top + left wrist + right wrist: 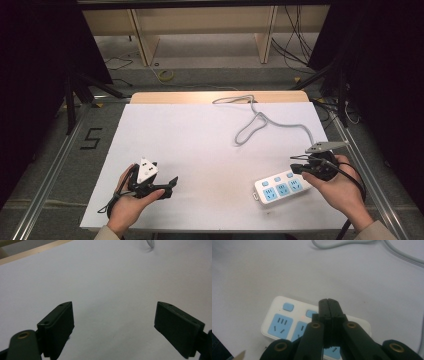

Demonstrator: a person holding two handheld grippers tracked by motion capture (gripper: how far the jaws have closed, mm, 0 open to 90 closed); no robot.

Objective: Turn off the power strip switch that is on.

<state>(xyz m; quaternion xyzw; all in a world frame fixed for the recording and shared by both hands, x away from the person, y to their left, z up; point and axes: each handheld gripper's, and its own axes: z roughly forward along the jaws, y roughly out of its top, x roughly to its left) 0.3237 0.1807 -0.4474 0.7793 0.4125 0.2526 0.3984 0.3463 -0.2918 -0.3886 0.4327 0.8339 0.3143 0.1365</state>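
1. White paper covers the table, with a strip of bare wood showing at the far edge. Behind it are a grey floor, black stands, loose wires and a pale wooden shelf.
2. On the right side of the table lies a white power strip with blue sockets and blue buttons. Its grey cord loops away toward the far edge.
3. The right gripper is right over the power strip, with its jaws pressed tight together and nothing between them. In the right gripper view the closed tips sit just over a blue button near the middle of the strip. I cannot tell if they touch it.
4. It looks like the work is pushing the buttons on the strip. Another button sits a bit to the side. I cannot tell which ones are already pushed.
5. The left gripper rests well apart on the left side. Its jaws are spread wide with only white paper between them.
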